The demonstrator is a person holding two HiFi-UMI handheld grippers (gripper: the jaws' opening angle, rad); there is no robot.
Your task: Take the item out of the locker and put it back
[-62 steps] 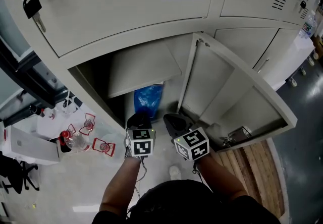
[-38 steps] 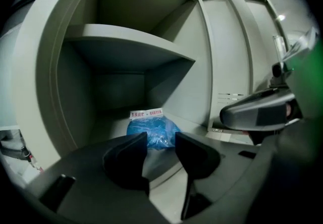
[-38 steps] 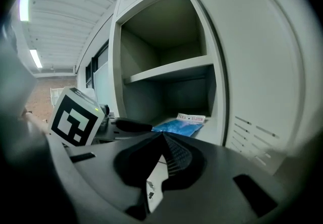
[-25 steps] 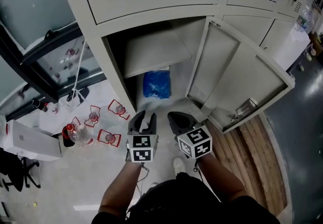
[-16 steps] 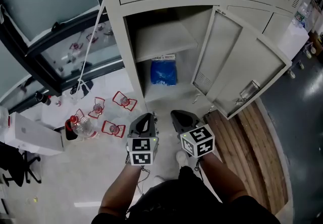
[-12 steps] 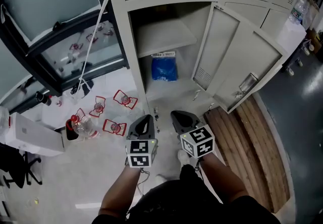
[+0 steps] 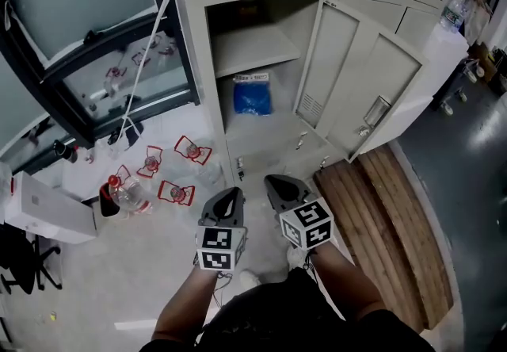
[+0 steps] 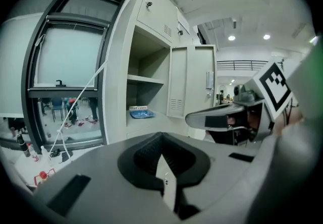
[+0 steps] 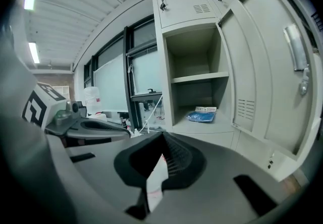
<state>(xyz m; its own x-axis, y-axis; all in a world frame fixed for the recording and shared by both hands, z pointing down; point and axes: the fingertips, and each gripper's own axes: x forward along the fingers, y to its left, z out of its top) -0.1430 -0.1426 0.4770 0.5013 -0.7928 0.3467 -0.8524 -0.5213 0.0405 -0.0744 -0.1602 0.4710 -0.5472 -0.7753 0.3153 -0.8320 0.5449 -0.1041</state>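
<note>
A blue plastic bag (image 7: 252, 95) with a white label lies on the floor of the open locker (image 7: 212, 65), under its shelf. The bag also shows far off in the left gripper view (image 8: 142, 113) and the right gripper view (image 9: 202, 114). The locker door (image 7: 360, 85) stands swung out to the right. My left gripper (image 7: 228, 201) and right gripper (image 7: 276, 186) hover side by side over the floor, well in front of the locker. Both are shut with nothing between their jaws (image 8: 160, 156) (image 9: 161, 156).
Red wire-framed objects (image 7: 181, 171) and plastic bottles (image 7: 119, 197) sit on the floor at the left, beside a white box (image 7: 40, 216). A black-framed window (image 7: 87, 25) adjoins the locker. A wooden pallet (image 7: 388, 216) lies at the right under more lockers.
The locker has drawn farther away in the head view as the person stepped back. The left gripper's jaws have closed. Both grippers stay side by side, empty.
</note>
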